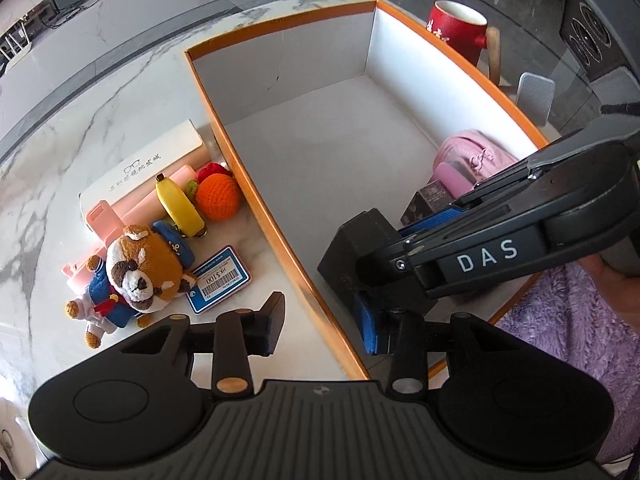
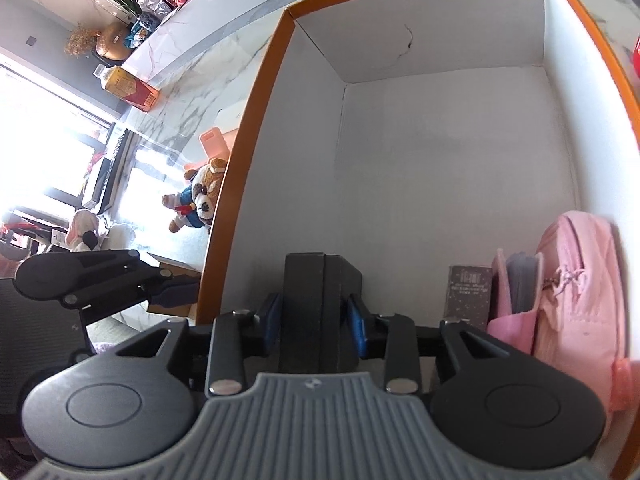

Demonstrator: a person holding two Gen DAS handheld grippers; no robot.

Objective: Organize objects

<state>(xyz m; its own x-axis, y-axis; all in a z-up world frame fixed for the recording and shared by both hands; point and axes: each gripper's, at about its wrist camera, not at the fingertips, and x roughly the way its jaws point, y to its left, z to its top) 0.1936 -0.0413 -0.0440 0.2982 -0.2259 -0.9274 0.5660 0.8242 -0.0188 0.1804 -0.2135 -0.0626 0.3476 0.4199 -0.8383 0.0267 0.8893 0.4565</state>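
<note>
Both wrist views look steeply down, close, sharing the orange-rimmed box [image 1: 256, 184] [image 2: 240, 160].

"DAS" is printed in pale capitals on the arm of the right gripper [image 1: 384, 276], as seen from the left wrist view. "HK $100" is read on the white label of a blue card [image 1: 218, 279], above a barcode; a line of small white type along the card's edge is too fine to be read. A glasses pictogram and a row of Chinese characters are printed on a white case [image 1: 144, 160] (characters not legible at this size). White calligraphy is seen on a red mug [image 1: 456, 30], partly cut off. Faint lettering is noted on a small dark box [image 2: 470, 290] in the right wrist view, unreadable.
</note>
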